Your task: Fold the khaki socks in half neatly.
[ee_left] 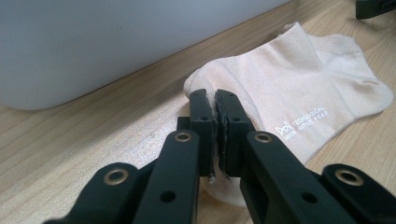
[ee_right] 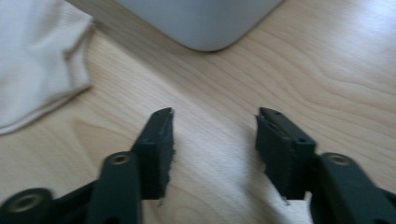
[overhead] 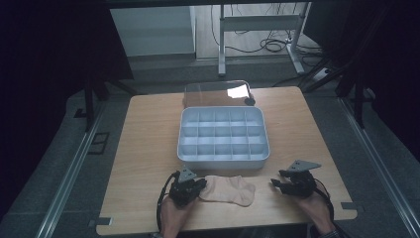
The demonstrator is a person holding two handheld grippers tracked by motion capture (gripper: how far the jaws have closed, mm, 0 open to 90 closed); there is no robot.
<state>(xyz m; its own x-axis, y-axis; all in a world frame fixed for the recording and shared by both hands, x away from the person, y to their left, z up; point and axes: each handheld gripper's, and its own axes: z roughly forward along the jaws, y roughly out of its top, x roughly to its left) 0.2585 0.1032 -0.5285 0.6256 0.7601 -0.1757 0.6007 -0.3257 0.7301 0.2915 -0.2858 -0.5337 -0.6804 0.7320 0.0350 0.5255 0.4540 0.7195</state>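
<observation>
A beige ankle sock (overhead: 228, 190) lies flat on the wooden table (overhead: 148, 129) near its front edge, just in front of a grey divided box (overhead: 223, 159). My left gripper (overhead: 200, 186) sits at the sock's left end. In the left gripper view the sock (ee_left: 289, 88) spreads away to the right, and the gripper (ee_left: 215, 100) is shut, with a thin fold of the sock's edge pinched between the pads. My right gripper (overhead: 276, 179) rests to the right of the sock, apart from it. In its own view the right gripper (ee_right: 215, 116) stands open over bare wood, with the sock (ee_right: 37, 60) at upper left.
The grey box (ee_left: 93, 42) has several empty compartments, and one rounded corner (ee_right: 205, 23) shows close ahead of the right gripper. A clear lid (overhead: 218, 91) lies behind the box at the table's far edge. Bare wood lies left and right of the box.
</observation>
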